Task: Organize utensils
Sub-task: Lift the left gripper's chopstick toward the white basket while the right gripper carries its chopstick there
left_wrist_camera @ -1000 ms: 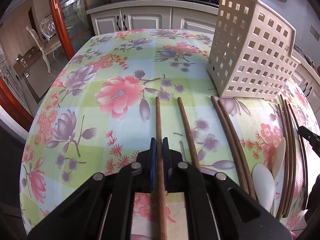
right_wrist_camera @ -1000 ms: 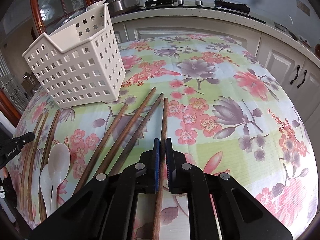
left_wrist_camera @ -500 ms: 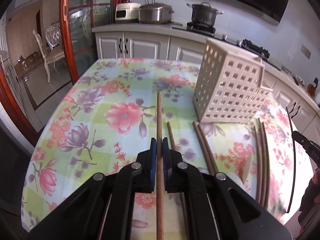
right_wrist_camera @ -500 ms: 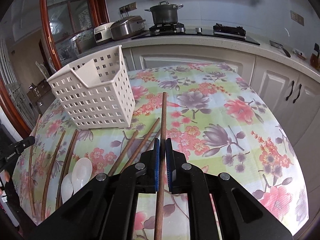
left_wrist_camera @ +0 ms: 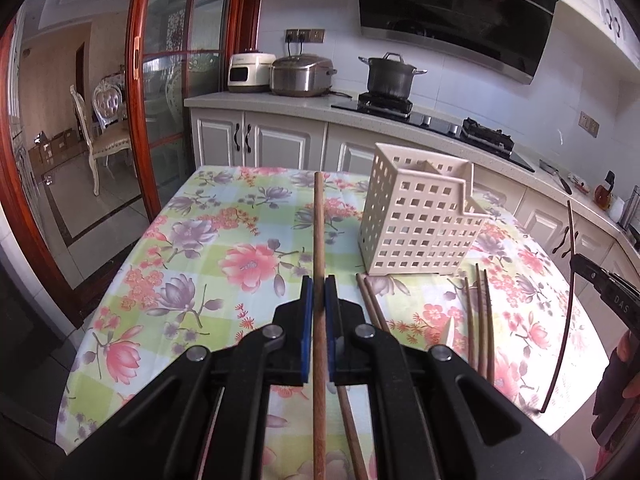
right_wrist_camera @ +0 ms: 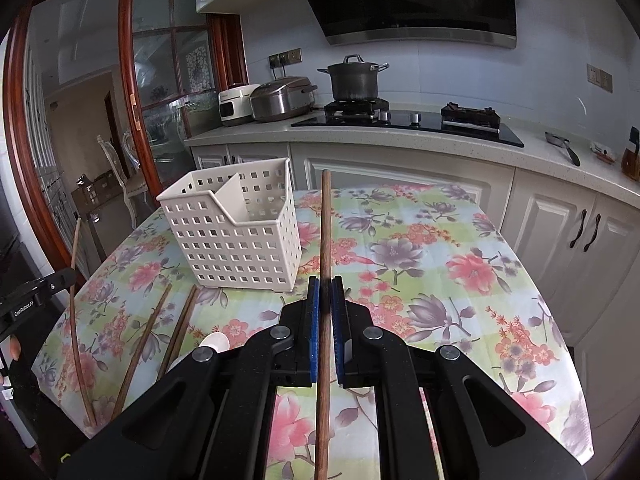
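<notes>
Left wrist view: left gripper (left_wrist_camera: 319,300) clamps wooden chopstick (left_wrist_camera: 319,224); right gripper (right_wrist_camera: 325,302) clamps second chopstick (right_wrist_camera: 325,232); both raised off table, likely bound for perforated utensil caddy (right_wrist_camera: 236,236) near table's far edge.

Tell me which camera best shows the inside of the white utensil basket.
The right wrist view: the basket shows its open top and inner divider. The left wrist view shows mostly its perforated outer walls, with only a sliver of the rim.

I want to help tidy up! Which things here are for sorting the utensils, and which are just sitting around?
For the job:
- brown wooden chopstick in the left tool
- brown wooden chopstick in the right tool
- white perforated plastic holder
- loose wooden chopsticks
- white spoon

Just sitting around:
- grey lidded pot
- silver rice cooker
</notes>
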